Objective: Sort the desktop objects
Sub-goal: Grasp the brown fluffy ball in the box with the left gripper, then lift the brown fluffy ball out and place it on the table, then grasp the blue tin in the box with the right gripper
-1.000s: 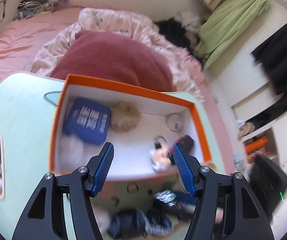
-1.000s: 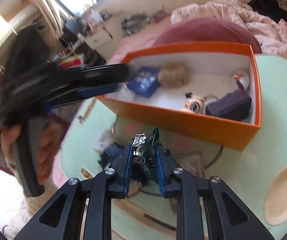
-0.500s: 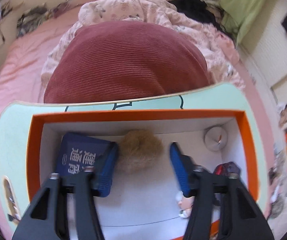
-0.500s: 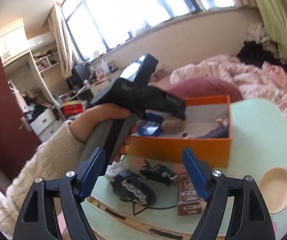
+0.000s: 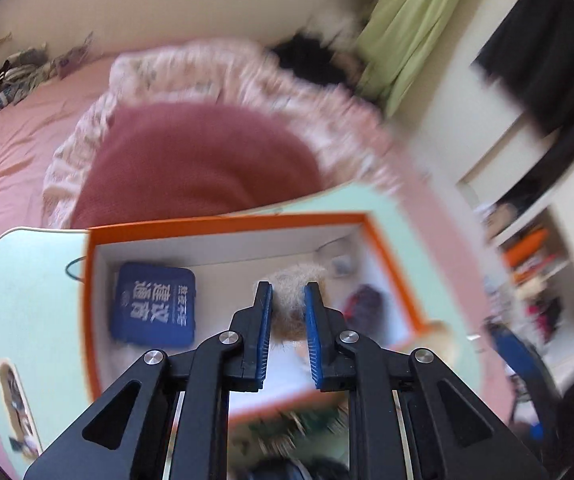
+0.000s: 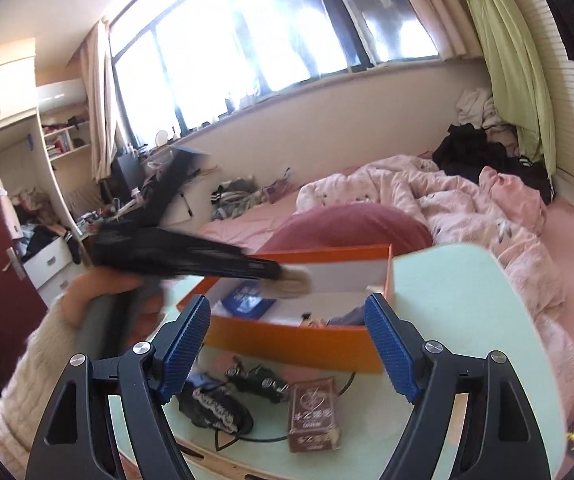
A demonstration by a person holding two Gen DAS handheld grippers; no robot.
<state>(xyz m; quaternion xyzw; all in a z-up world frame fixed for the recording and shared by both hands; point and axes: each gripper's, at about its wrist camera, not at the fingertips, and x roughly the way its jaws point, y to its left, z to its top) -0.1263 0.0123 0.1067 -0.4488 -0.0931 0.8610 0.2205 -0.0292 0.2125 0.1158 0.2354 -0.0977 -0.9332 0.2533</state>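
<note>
Tan fluffy pompom (image 5: 291,300) pinched between the blue fingers (image 5: 263,332) of the left gripper (image 5: 289,296), held over the inside of the orange box (image 5: 223,222). From the right wrist view the pompom (image 6: 293,280) sits at the tip of the blurred left gripper (image 6: 191,258), above the box's (image 6: 287,340) open top. Blue pouch (image 5: 154,307) with white characters lies flat in the box at the left; a dark purple-red item (image 5: 361,306) and a small round grey thing (image 5: 337,258) at the right end, both blurred.

Box stands on the pale green worktop (image 6: 447,300). In front of it on the worktop: dark green toy car (image 6: 257,378), brown carton (image 6: 314,414), black lacy fabric bundle (image 6: 211,406).

Right gripper (image 6: 287,354) hangs above the front of the worktop, fingers (image 6: 387,348) spread wide, nothing between them.

Beyond the worktop, a dark red cushion (image 5: 195,164) and pink quilt (image 6: 467,208) on the bed.
</note>
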